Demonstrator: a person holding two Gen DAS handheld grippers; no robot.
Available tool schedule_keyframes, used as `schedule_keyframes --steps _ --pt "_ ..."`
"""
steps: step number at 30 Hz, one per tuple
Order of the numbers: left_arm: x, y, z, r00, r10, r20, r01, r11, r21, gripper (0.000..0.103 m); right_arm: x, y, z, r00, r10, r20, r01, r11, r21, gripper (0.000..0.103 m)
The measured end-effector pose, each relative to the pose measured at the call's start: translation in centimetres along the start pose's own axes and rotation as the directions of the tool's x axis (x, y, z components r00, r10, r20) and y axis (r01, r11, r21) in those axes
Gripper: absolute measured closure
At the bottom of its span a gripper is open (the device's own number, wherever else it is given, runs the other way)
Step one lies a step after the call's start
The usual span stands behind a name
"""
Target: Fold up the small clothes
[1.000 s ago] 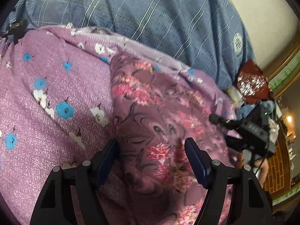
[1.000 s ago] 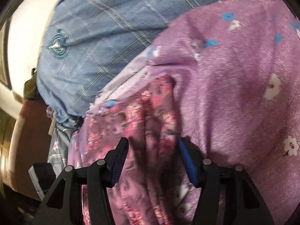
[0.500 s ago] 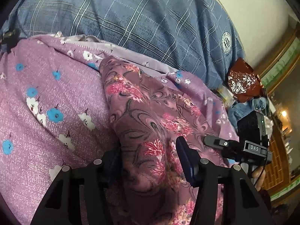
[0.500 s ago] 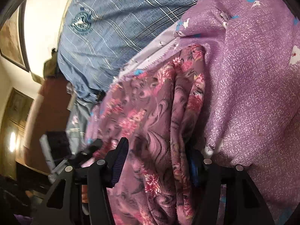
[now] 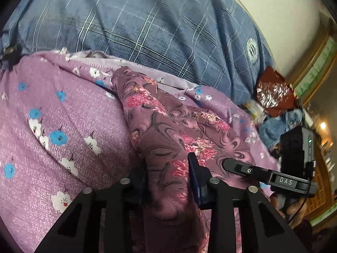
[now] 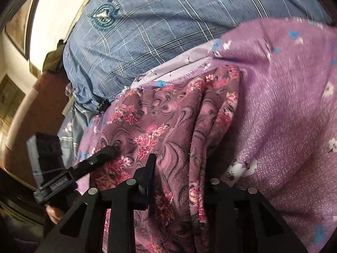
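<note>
Two tools are clamping the same garment: the left tool and the right tool have each just been closing, and each now pinches a bunched ridge of the mauve cloth with pink flowers and dark swirls. It lies rumpled on a lilac bedcover with blue and white blossoms (a blue checked pillow behind). No neat fold shows yet; the folding seems barely begun.

Bunched floral garment fills both fingers' gaps, apparently.
</note>
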State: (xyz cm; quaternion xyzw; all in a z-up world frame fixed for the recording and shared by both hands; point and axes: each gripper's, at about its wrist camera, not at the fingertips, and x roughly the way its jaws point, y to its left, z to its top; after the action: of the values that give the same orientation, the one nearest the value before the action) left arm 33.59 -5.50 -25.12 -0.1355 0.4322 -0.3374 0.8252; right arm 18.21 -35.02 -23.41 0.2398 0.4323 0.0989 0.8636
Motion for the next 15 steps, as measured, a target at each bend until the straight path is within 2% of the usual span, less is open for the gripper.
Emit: schedule_keyframes --steps 1,3,5,6,7,11,15 --pt "0.5 -0.1 -0.3 1.0 0.012 -0.025 -0.012 1.0 -0.004 0.042 0.3 0.0 0.0 1.0 -0.019 -0.01 0.019 1.0 -0.001 0.071" --pt "1.1 -0.2 -0.6 0.998 0.028 -0.057 -0.028 1.0 0.0 0.043 0.7 -0.2 -0.2 0.999 -0.029 -0.02 0.03 1.0 0.008 0.067" --pt "1.1 -0.6 -0.7 0.996 0.058 -0.062 -0.057 0.998 0.022 0.054 0.8 -0.2 -0.2 0.999 -0.031 -0.024 0.031 0.999 0.021 0.062" --pt "1.0 -0.7 -0.7 0.995 0.079 -0.063 -0.076 0.996 0.041 0.065 0.8 -0.1 -0.3 0.999 -0.04 -0.026 0.041 0.999 0.023 0.06" --pt "0.8 -0.9 -0.7 0.994 0.084 -0.063 -0.08 0.995 0.056 0.068 0.9 0.0 -0.4 0.998 -0.054 -0.023 0.055 0.998 0.015 0.059" --pt "0.6 -1.9 -0.6 0.994 0.103 -0.046 -0.098 0.991 0.092 0.073 1.3 1.9 -0.8 0.987 -0.158 0.009 0.158 0.985 -0.061 0.057" --pt "0.2 -2.7 -1.0 0.993 0.119 -0.027 -0.114 0.986 0.122 0.076 1.0 3.4 -1.3 0.968 -0.244 0.055 0.249 0.961 -0.119 0.065"
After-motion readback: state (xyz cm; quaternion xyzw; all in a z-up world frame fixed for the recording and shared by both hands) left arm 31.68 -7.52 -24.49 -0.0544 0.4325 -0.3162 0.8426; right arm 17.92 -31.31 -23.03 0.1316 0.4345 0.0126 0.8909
